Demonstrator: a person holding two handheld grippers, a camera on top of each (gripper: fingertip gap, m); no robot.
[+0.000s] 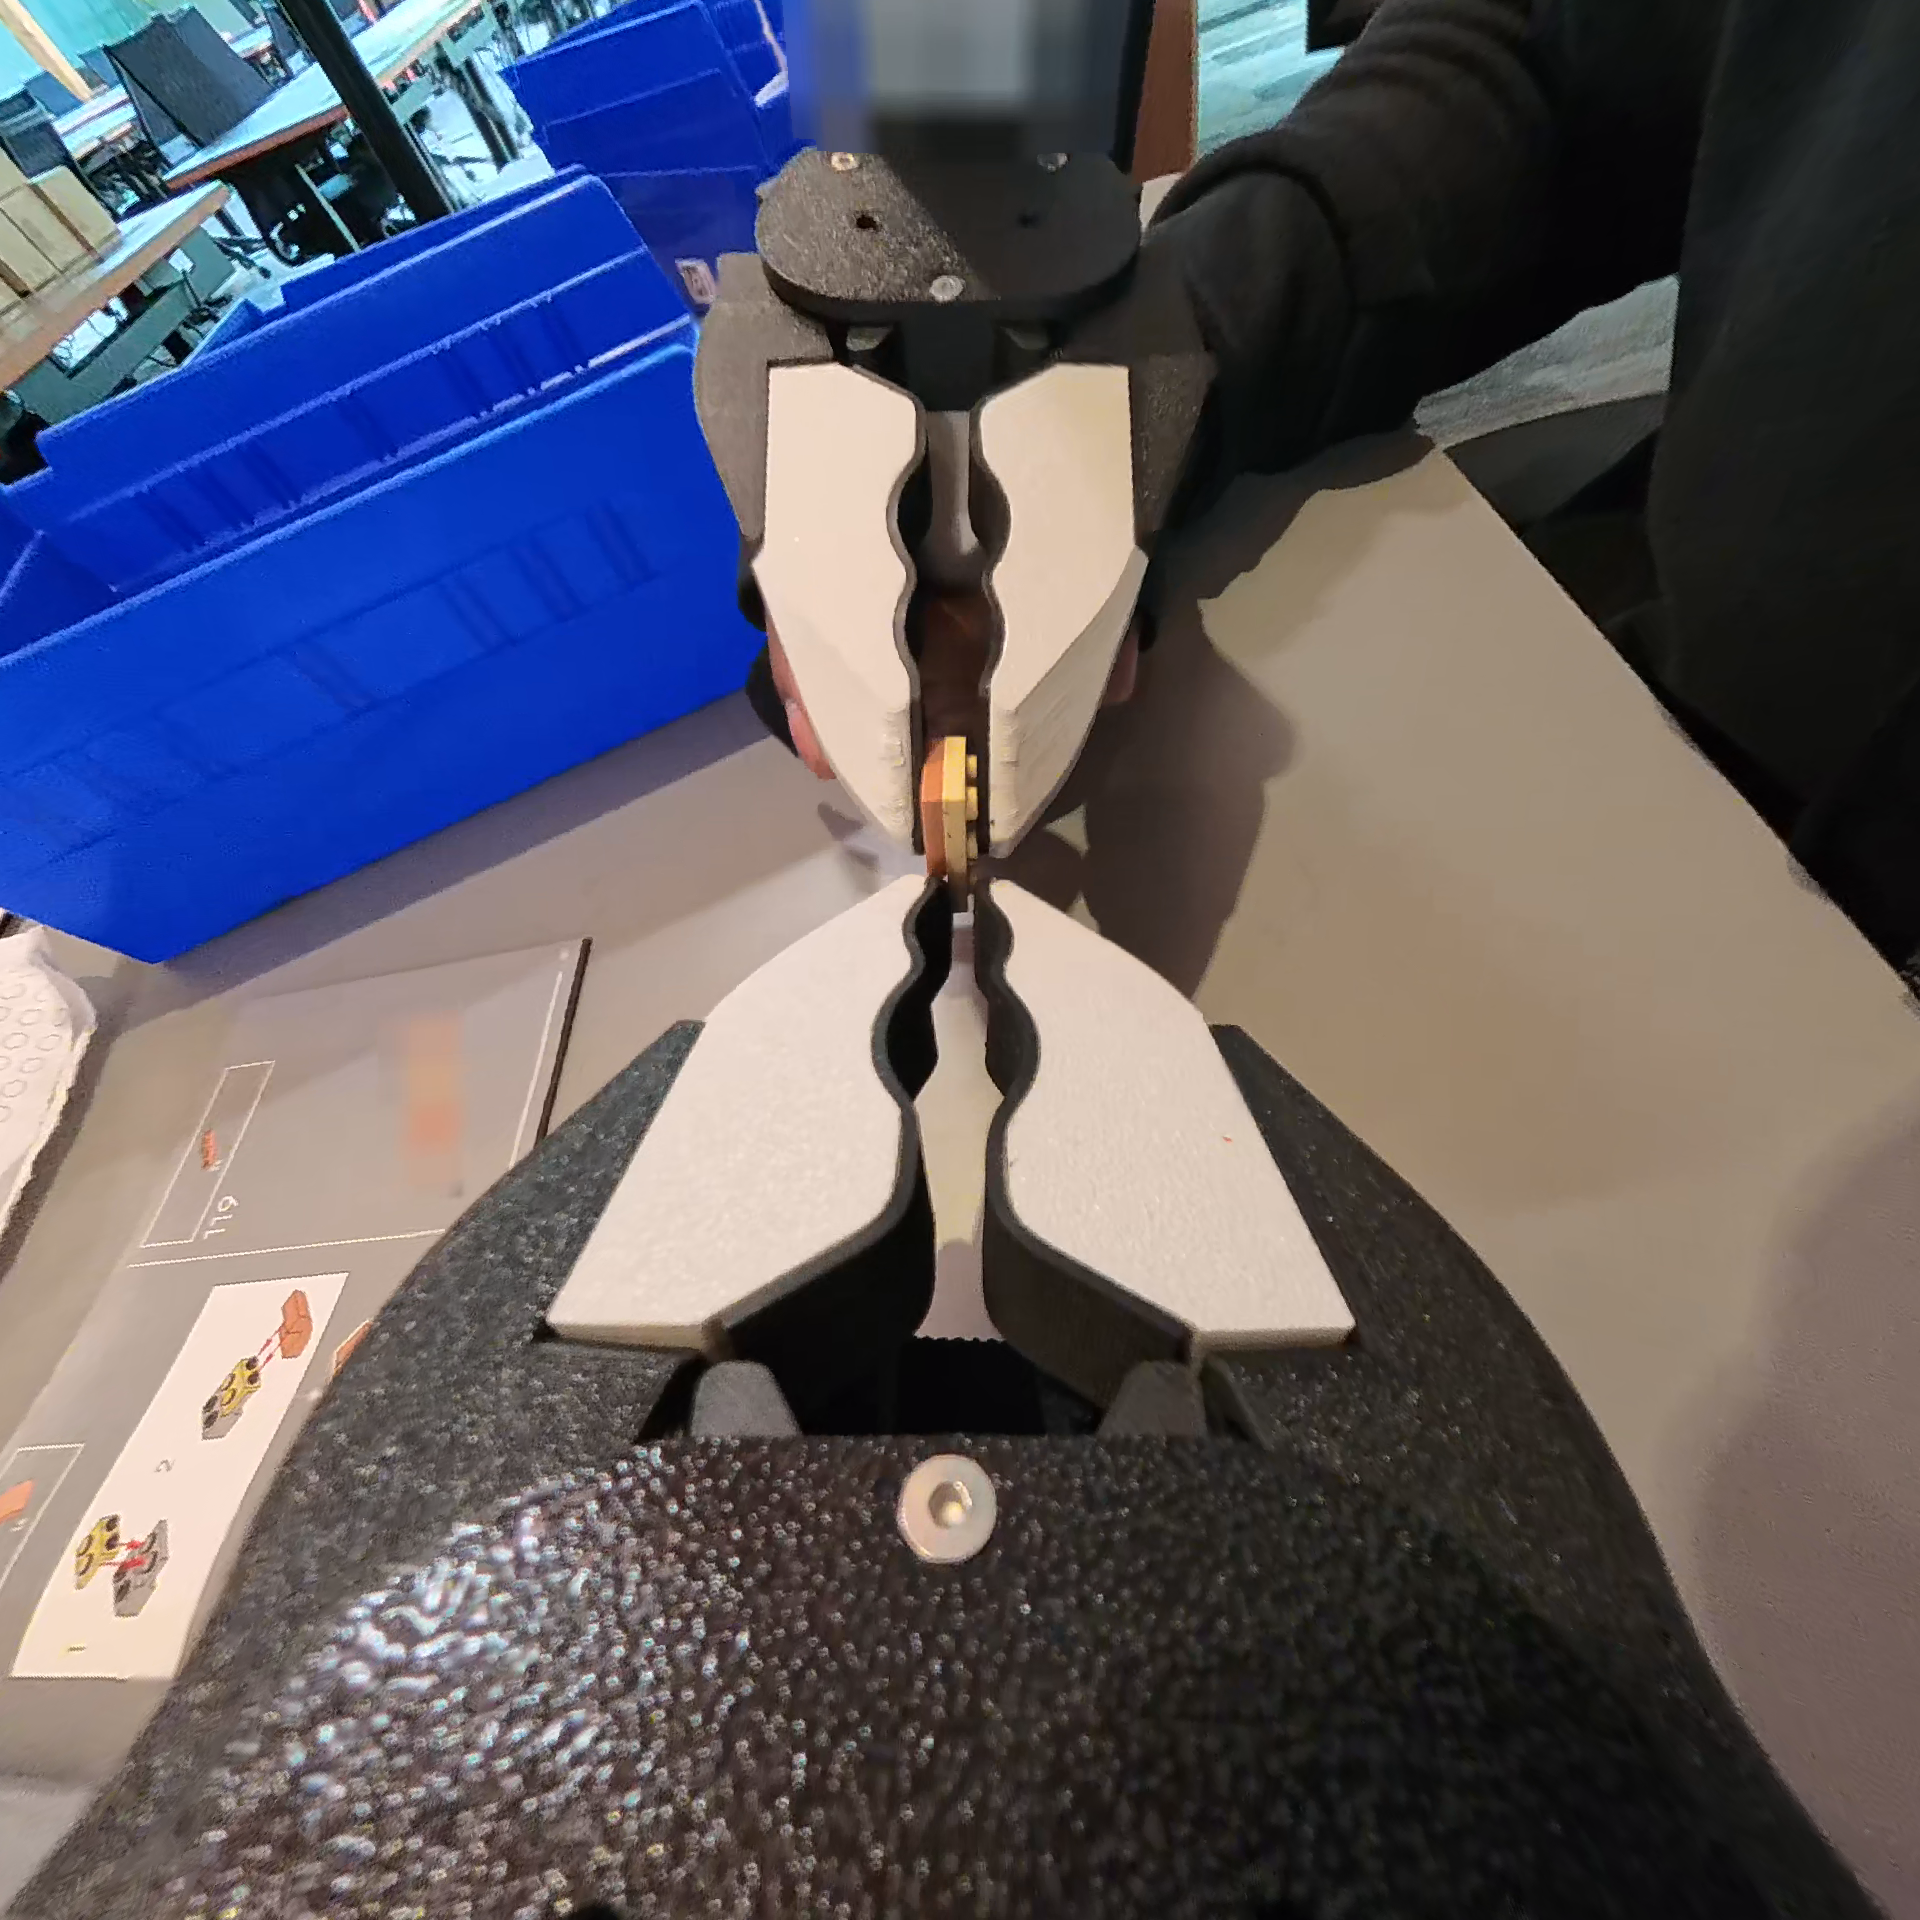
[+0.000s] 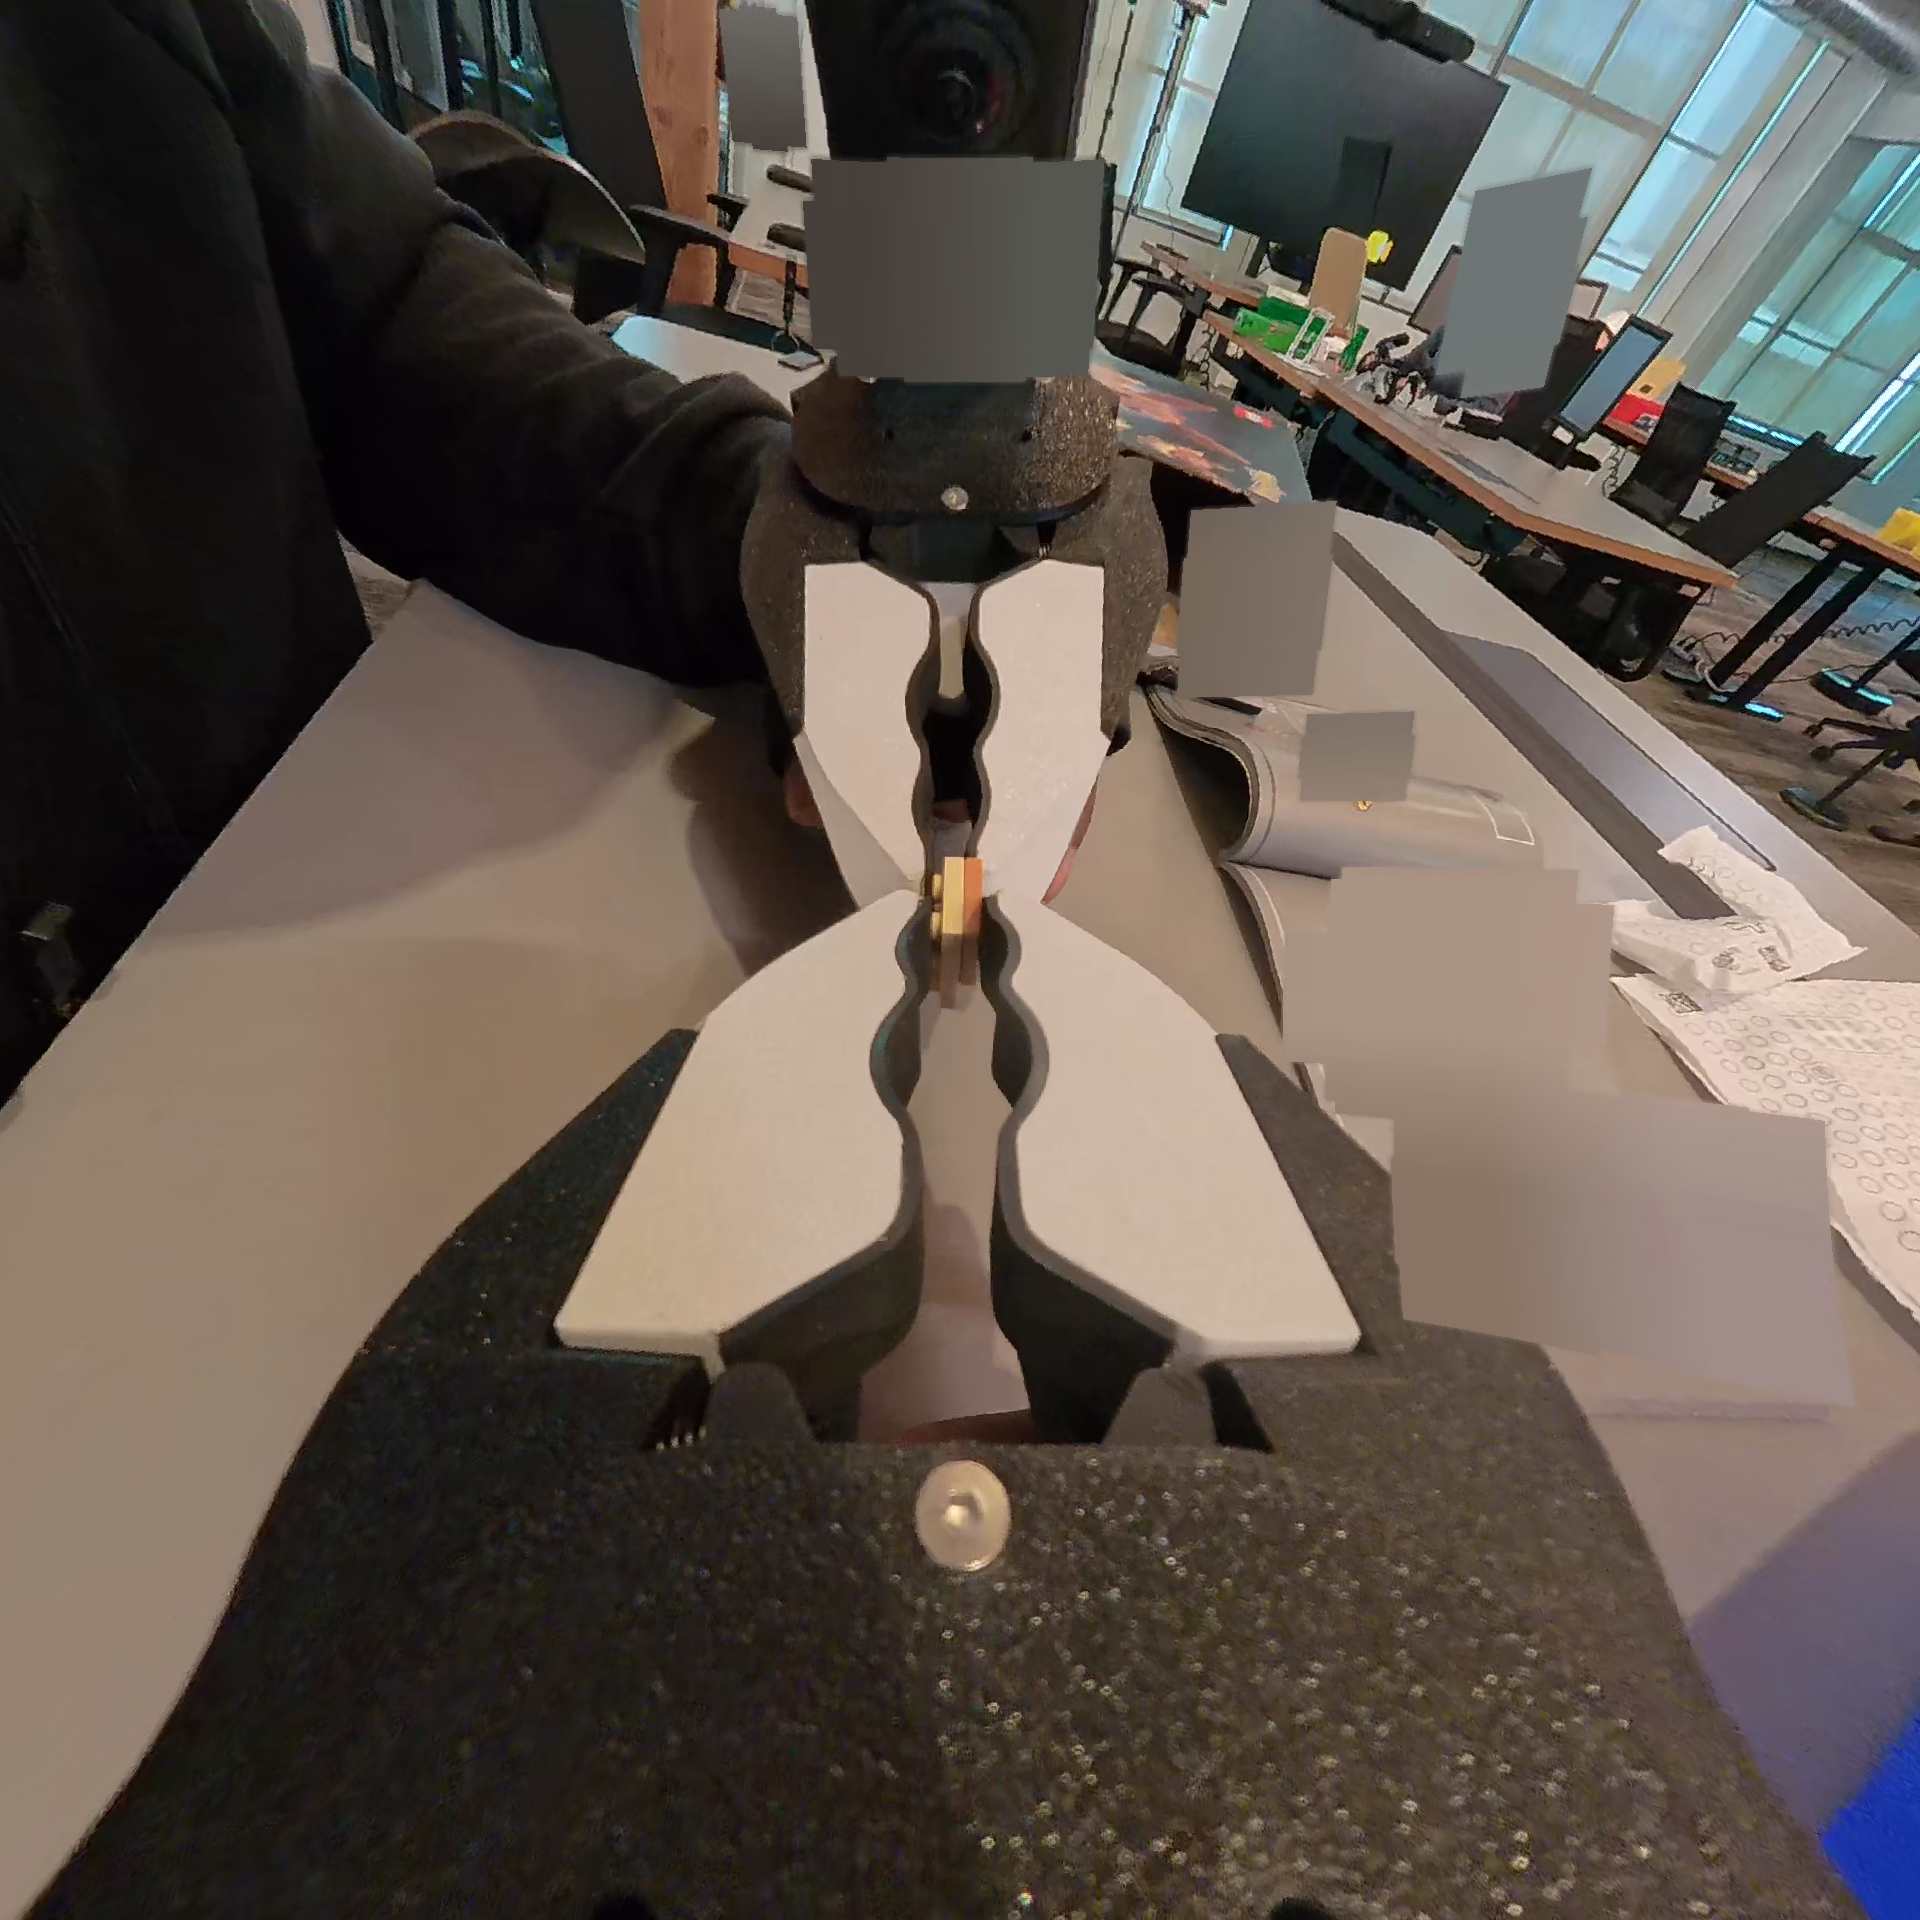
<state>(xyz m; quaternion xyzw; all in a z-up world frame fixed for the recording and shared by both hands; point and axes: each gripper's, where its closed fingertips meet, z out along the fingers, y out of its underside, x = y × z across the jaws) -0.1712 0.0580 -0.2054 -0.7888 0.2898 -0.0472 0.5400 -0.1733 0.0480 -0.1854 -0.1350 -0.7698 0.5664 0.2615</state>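
My two grippers meet tip to tip above the grey table (image 1: 1455, 935). A small stack of two toy brick plates, one yellow with studs and one orange (image 2: 958, 904), sits between the fingertips of my right gripper (image 2: 954, 930), which is shut on it. In the left wrist view the stack (image 1: 948, 805) shows in the right gripper's (image 1: 954, 831) tips, and its near end reaches into my left gripper (image 1: 954, 896), whose fingertips pinch that end. The left gripper also shows in the right wrist view (image 2: 951, 868), facing me. Hands in black sleeves hold both grippers.
Blue plastic bins (image 1: 364, 623) stand at the table's far left. An open instruction booklet (image 1: 208, 1351) lies under my left gripper and also shows in the right wrist view (image 2: 1351, 810). Crumpled white paper bags (image 2: 1766, 1039) lie on the right. Desks and chairs stand behind. Less than 4 cm separates the two grippers' tips.
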